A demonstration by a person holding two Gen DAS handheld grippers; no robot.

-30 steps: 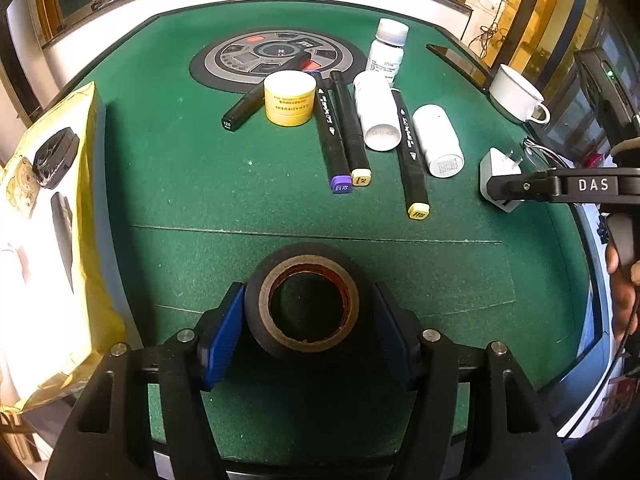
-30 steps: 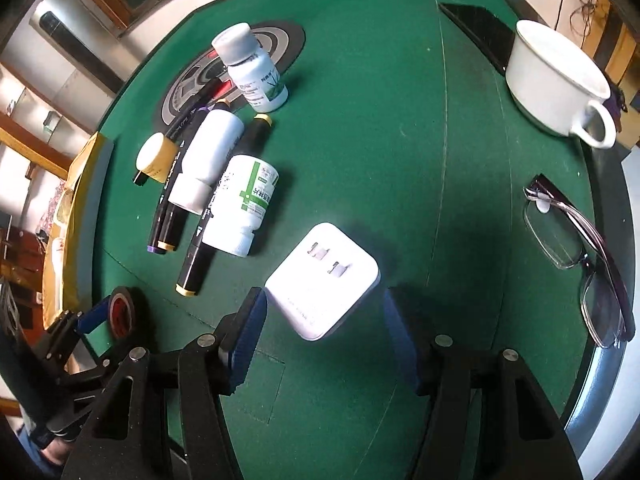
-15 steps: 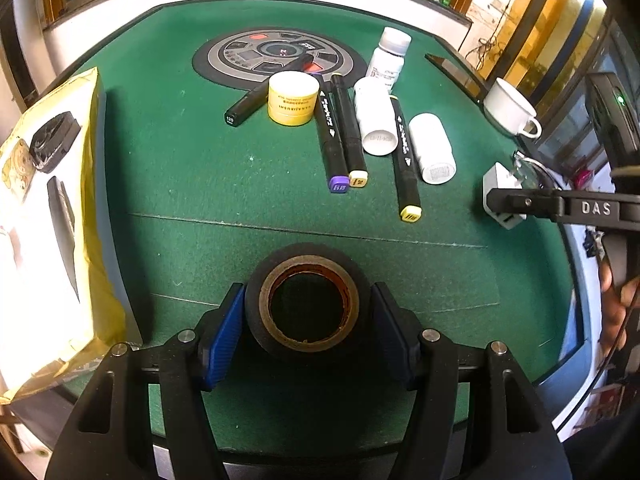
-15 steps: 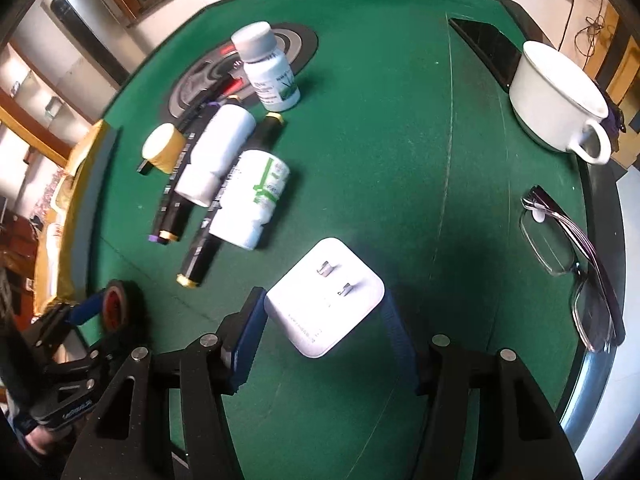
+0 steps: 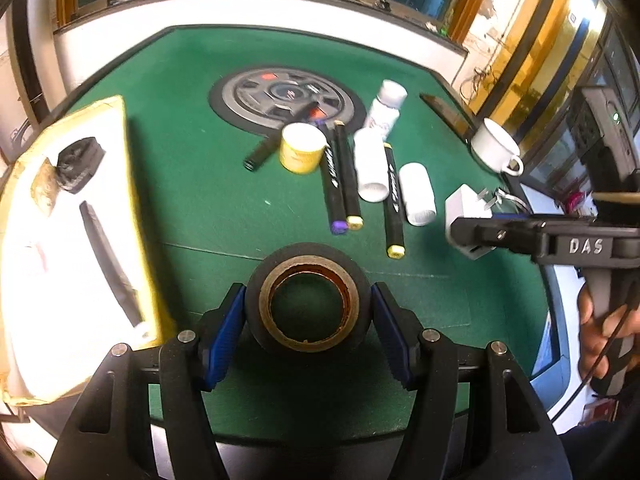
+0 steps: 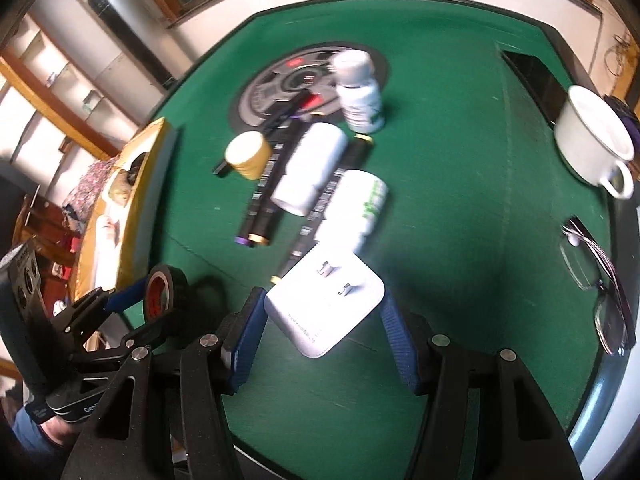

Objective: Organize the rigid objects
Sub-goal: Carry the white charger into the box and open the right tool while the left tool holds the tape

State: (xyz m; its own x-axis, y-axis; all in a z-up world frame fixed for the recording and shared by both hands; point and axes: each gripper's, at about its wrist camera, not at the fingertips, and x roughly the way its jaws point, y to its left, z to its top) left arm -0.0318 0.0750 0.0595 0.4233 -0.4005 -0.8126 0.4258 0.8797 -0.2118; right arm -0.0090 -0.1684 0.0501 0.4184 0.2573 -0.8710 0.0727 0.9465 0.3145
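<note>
My left gripper (image 5: 307,322) is shut on a black tape roll (image 5: 307,304) and holds it above the green table's near edge; the roll also shows in the right wrist view (image 6: 165,292). My right gripper (image 6: 322,330) is shut on a white charger plug (image 6: 325,307), prongs up, lifted off the felt; the plug shows in the left wrist view (image 5: 466,210). A row of markers (image 5: 340,184), white bottles (image 5: 371,164) and a yellow jar (image 5: 301,153) lies mid-table.
A yellow-edged box (image 5: 60,240) sits at the left edge. A round dark disc (image 5: 286,98) is at the back. A white cup (image 6: 592,144), a phone (image 6: 532,76) and glasses (image 6: 600,280) lie at the right.
My right gripper closed on the charger plug and lifted it toward the bottles. My left gripper rose and pulled back with the tape roll.
</note>
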